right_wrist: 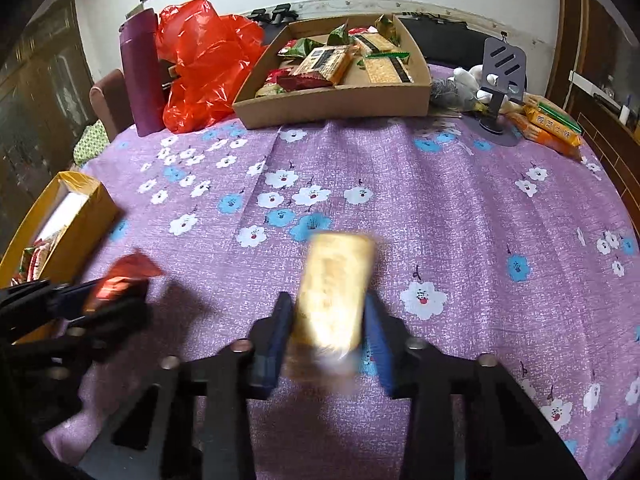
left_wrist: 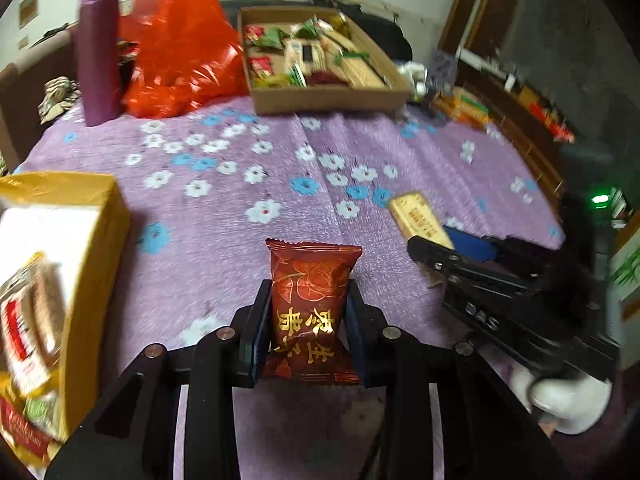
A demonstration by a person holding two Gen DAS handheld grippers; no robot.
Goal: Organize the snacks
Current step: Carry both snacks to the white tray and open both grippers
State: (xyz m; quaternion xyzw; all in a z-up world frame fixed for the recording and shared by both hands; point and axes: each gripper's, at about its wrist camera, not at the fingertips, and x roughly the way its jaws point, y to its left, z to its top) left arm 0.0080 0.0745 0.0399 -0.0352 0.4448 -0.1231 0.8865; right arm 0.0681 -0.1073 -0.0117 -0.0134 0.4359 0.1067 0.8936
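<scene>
Left tongs (left_wrist: 308, 320) clamp a dark-red foil snack packet (left_wrist: 310, 312) above the purple floral surface (left_wrist: 240, 200); right tongs (right_wrist: 326, 320) clamp a blurred golden wrapped bar (right_wrist: 332, 292); brown cardboard tray (right_wrist: 332, 106) at twelve o'clock.

Purple flask (right_wrist: 141, 74), grey stand (right_wrist: 500, 80)

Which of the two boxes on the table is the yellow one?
The yellow box at the table's left edge near the left gripper; the brown cardboard tray sits at the far side.
</scene>
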